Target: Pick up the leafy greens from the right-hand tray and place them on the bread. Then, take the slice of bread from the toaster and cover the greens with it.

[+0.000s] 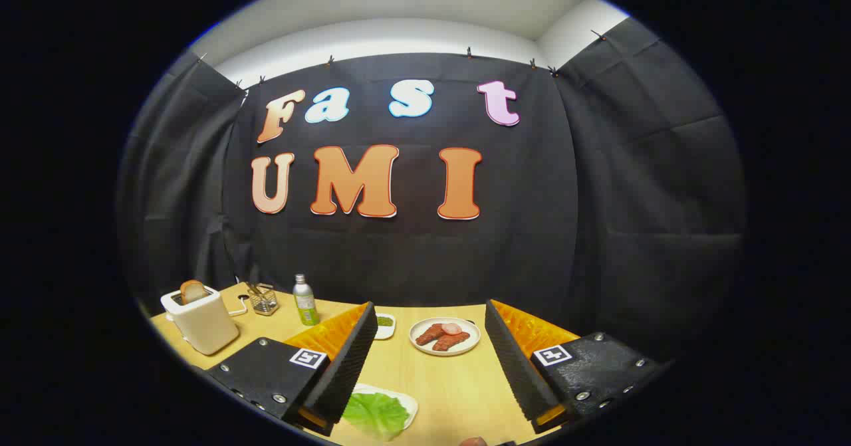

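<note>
Held wide open, gripper (429, 359), nothing between the fingers. Leafy greens (375, 413) lay low on their tray (407, 401), just beside the left finger (349, 363), calling for a drop leftward.

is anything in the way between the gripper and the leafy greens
Nothing visible blocks them. The gripper is open, and the leafy greens lie on their white tray right beside the inner face of one finger, with bare table between the fingers.
</note>
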